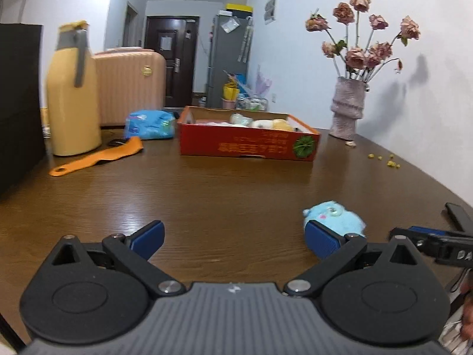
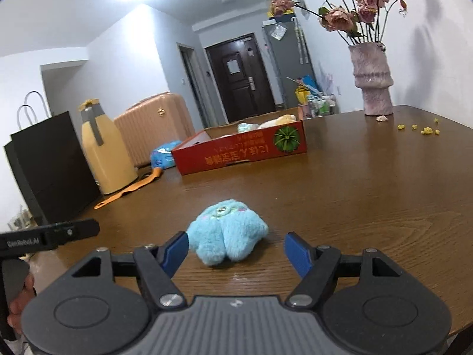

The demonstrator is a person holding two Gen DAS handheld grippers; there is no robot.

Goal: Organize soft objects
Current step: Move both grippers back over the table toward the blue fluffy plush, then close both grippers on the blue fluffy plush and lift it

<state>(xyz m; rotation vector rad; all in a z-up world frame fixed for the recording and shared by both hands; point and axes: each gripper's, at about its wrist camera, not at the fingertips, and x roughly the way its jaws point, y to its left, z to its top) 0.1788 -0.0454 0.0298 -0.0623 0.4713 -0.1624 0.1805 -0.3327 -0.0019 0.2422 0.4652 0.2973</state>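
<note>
A brown wood-grain table (image 1: 224,189) fills the foreground of both views. At its far side lies a shallow red box (image 1: 248,143) holding several pale soft items (image 1: 260,122); these are too small to identify. Left of the box lie a blue packet (image 1: 149,124), an orange strap (image 1: 97,156), a yellow jug (image 1: 74,91) with a grey handle, and a black paper bag (image 2: 50,162). A pink suitcase (image 1: 133,85) stands behind the jug. A pink vase (image 1: 347,108) of dried roses stands at the far right against the white wall, with small yellow bits (image 1: 387,159) scattered on the table nearby. A dark door (image 1: 171,59) and a grey fridge (image 1: 229,59) stand in the hallway beyond. The blue plush toy (image 2: 227,233) lies on the table near the front edge. The right gripper (image 2: 236,250) is held low over the table, tilted slightly downward, its jaws partly open on either side of the toy; the blue pads (image 2: 298,254) do not press on it. The left gripper (image 1: 233,238) is held beside it at similar height, jaws fully spread and empty; the toy lies just beyond its right pad (image 1: 322,239). A hand (image 2: 20,298) shows at the left edge of the right view.
</note>
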